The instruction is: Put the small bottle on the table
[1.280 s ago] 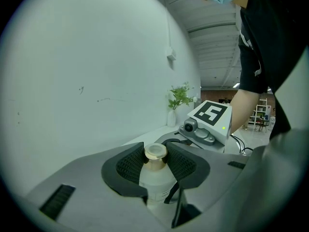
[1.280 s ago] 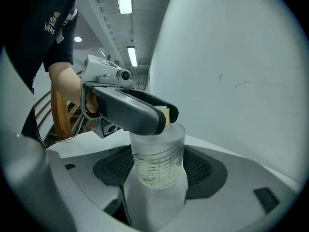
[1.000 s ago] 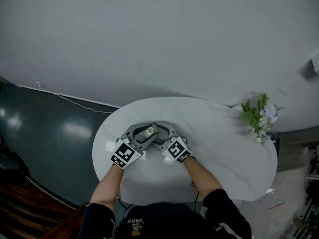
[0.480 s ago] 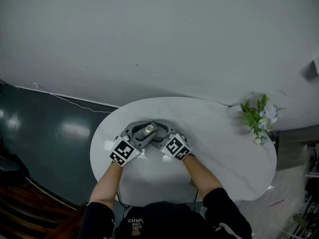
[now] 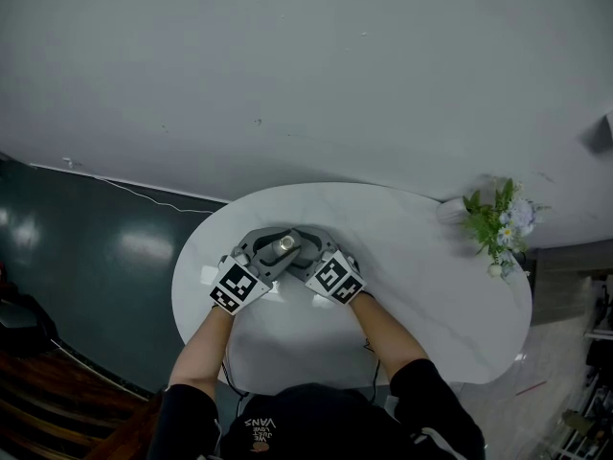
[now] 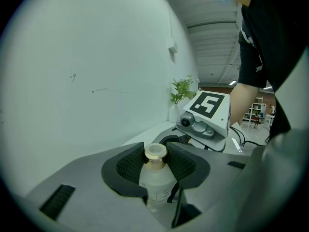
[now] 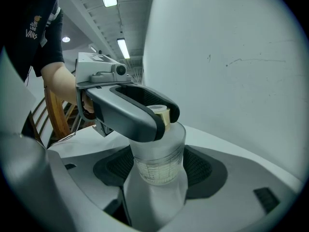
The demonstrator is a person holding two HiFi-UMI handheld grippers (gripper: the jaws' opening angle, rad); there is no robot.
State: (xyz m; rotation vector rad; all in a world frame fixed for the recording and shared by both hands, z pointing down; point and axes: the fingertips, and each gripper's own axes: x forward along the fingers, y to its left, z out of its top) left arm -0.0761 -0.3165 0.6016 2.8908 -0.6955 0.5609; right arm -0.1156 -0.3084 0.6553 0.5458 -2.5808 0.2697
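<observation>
The left hand-held gripper [image 6: 154, 162] is pinched on the neck of a small frosted-glass bottle [image 6: 157, 183] with a gold cap. Its two black, cross-hatched rubber pads [image 6: 126, 164] are pressed against the neck from either side, just under the cap's pale round top. The bottle is held upright between the tips of both tools, with its long axis vertical and its cap pointed up towards the head camera. It is placed over the left part of a white, oval, stone-patterned surface [image 5: 431, 286]. Whether its base is resting on the surface cannot be told.

A plain, matte, pale grey wall [image 5: 306, 65] is seen beyond the jaws, behind the bottle.

Lower down, the bottle's wider round body, printed with fine graduated lines, is gripped by the right hand-held gripper [image 7: 158, 168]. Its dark textured pads [image 7: 199, 166] are closed against the body's sides. The two grey moulded tools are set nose to nose, so one jaw of the left hand-held gripper is laid across the right gripper view, partly covering the cap.

Further right, well apart from the right hand-held gripper and near the surface's far edge, a small white vase [image 5: 454, 212] is stood. It is filled with green leaves and pale flowers [image 5: 500, 223].
</observation>
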